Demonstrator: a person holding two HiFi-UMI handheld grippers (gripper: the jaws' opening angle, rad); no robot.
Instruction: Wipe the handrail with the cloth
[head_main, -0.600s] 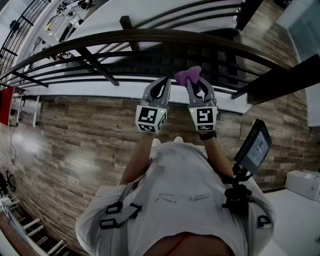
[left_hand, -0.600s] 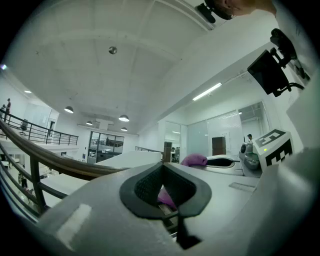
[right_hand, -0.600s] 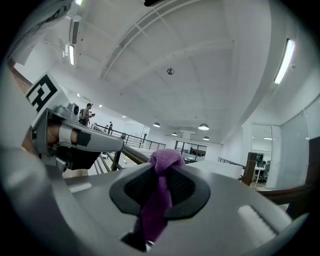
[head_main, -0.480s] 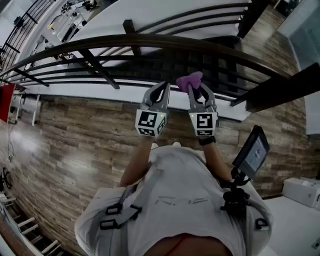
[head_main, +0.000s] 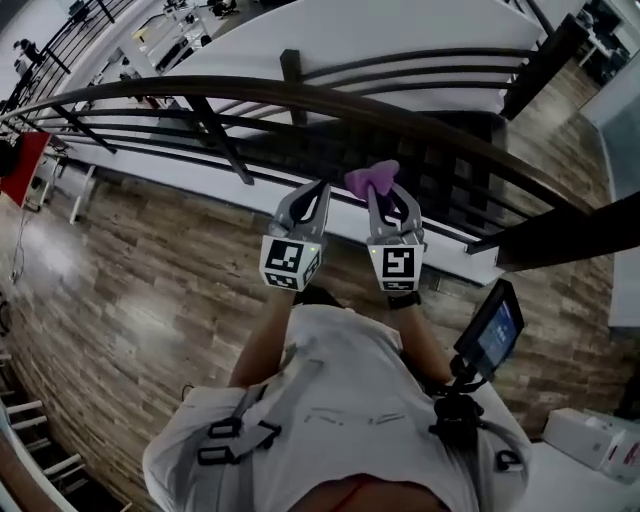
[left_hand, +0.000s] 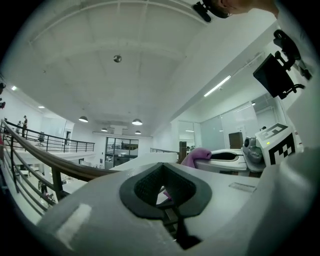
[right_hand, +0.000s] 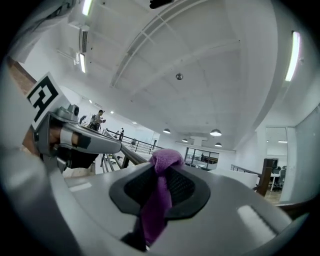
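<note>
Both grippers now sit higher and further left than a moment ago, with the handrail (head_main: 300, 97) slanting across above them. My right gripper (head_main: 385, 192) is clenched on the purple cloth (head_main: 371, 177), whose tuft pokes up just short of the rail. My left gripper (head_main: 312, 197) is closed on nothing. I'd press that tuft flat onto the rail top, then drag along it steadily.

Bright, even indoor light here. Round ceiling lamps (left_hand: 136, 121) and a long strip light (right_hand: 291, 55) glow overhead in the gripper views. There's pale glare on the wooden floor (head_main: 55, 255). Heavy fisheye bows the handrail (head_main: 330, 100), and the corners go black. Up close, the right gripper (right_hand: 161, 175) looks soft and slightly out of focus.
</note>
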